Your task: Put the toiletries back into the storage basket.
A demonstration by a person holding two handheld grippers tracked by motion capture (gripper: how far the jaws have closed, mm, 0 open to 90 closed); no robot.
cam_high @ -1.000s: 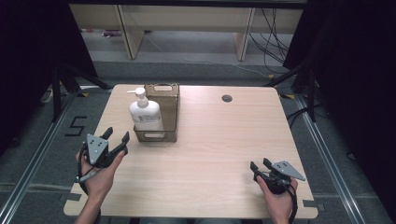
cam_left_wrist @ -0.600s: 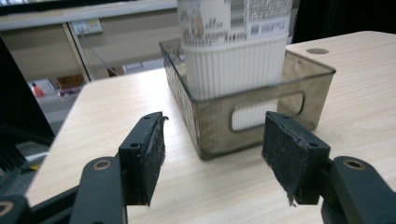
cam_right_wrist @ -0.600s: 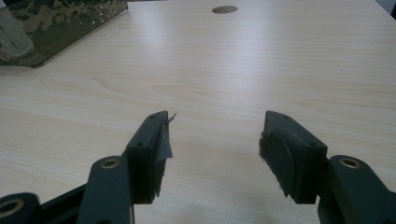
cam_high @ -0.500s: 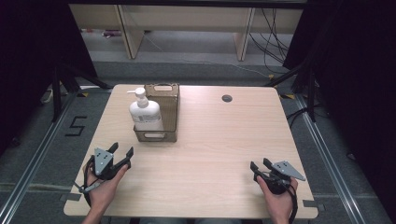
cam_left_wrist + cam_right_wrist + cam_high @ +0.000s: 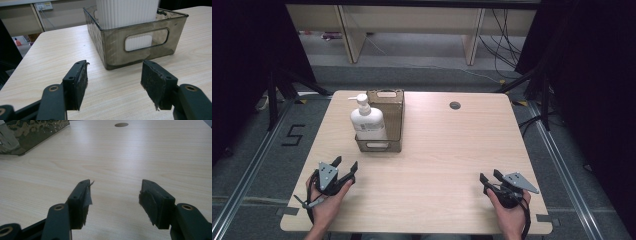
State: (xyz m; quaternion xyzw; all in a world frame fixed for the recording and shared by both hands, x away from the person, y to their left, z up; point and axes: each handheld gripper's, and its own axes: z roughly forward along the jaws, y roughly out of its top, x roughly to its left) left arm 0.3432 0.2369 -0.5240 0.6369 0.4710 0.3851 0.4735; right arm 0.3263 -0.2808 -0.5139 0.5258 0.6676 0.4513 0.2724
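Note:
A white pump bottle [image 5: 367, 121] stands upright in the near end of a smoky translucent bin [image 5: 382, 143] at the table's left middle. In the left gripper view the bin [image 5: 140, 42] lies just ahead, the ribbed bottle [image 5: 126, 12] rising from it. My left gripper [image 5: 345, 166] rests low at the near left of the table, open and holding nothing; between its jaws [image 5: 113, 82] is bare wood. Open too is my right gripper [image 5: 490, 177] at the near right, with bare tabletop in the gap [image 5: 115, 195].
The wooden table [image 5: 447, 150] has a round cable hole [image 5: 455, 105] at the back right. Pale shelving and cables stand beyond the far edge. Floor rails run along both sides, and a "5" marking [image 5: 293, 135] lies on the floor at the left.
My left gripper has drawn back toward the near left edge and lowered, away from the bin. The right gripper has stayed put.

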